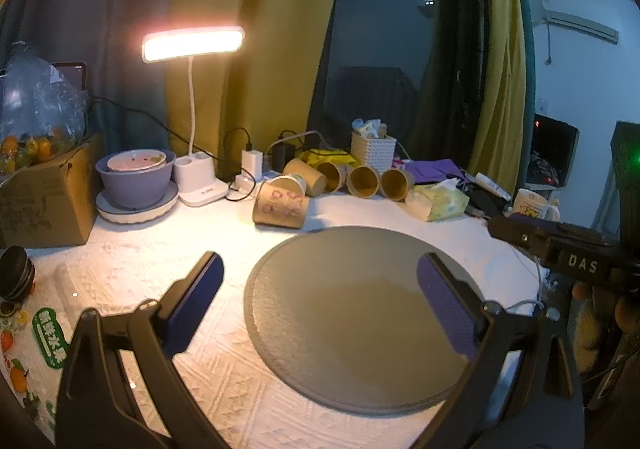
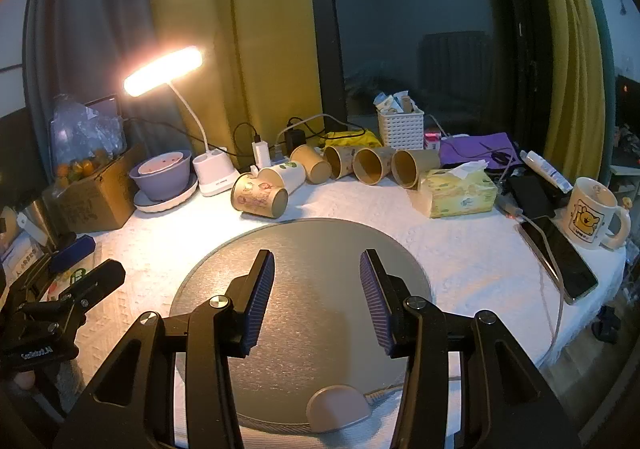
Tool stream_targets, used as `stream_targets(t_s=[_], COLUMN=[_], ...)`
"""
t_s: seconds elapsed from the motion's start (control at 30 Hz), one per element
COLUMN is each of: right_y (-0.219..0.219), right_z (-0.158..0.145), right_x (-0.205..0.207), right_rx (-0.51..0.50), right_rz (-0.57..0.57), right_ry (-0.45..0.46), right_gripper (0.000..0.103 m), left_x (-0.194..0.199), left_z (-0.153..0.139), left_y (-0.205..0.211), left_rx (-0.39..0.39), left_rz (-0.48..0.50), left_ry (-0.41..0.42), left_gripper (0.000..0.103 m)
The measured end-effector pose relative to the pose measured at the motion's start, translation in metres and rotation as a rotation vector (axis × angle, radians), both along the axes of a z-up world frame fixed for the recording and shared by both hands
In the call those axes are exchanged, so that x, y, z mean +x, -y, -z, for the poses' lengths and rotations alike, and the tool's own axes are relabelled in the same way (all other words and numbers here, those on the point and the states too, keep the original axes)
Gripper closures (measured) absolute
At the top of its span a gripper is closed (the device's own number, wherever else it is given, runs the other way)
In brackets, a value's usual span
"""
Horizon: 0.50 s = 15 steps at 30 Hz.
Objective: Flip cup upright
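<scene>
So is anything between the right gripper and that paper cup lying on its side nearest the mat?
Nothing visible. The right gripper is open over the grey mat, and only bare mat and white cloth lie between it and the cup. The other cups lie behind it.

So the brown paper cup with pinkish cartoon prints [image 1: 280,206] [image 2: 259,196] is lying flat on its side on the white textured desk cloth [image 1: 168,249] [image 2: 460,249], just past the far edge of the round grey mat [image 1: 340,289] [image 2: 312,241]. From the right wrist view its open mouth faces right and a bit toward the camera, with the plain brown inside showing. The closed bottom points left, toward the lamp side. It sits right in front of a white paper cup with green leaf prints [image 1: 289,182] [image 2: 285,173], also tipped over, apparently touching it. Nothing is gripping it.
</scene>
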State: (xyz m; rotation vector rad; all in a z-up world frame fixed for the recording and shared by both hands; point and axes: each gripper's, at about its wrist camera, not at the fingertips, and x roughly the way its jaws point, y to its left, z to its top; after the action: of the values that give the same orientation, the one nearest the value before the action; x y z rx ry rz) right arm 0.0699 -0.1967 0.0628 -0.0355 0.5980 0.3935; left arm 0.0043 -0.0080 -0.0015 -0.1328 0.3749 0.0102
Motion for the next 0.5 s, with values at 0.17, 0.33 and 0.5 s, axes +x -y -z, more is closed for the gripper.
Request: stream_targets(t_s=[0.17,0.33,0.5], right_y=[0.0025,0.0024,0.0023], right_z=[-0.0023,-0.0021,-0.0018], right_x=[-0.0011,-0.0011,-0.0011], right_rx=[-0.001,0.0,0.0], right_rz=[-0.001,0.0,0.0], right_ry=[0.001,0.002,0.002], right_gripper=[0.056,0.056,0.056], left_x=[0.0011,0.0018,0.003], left_z=[-0.0004,-0.0002,0.0005], left_y=[-0.0005,0.0006,0.0005], left_rx=[-0.002,-0.001,-0.002], left_rz=[0.005,0.006,0.008], left_ry=[-0.004,-0.007,-0.009], left_gripper=[0.005,0.005,0.005])
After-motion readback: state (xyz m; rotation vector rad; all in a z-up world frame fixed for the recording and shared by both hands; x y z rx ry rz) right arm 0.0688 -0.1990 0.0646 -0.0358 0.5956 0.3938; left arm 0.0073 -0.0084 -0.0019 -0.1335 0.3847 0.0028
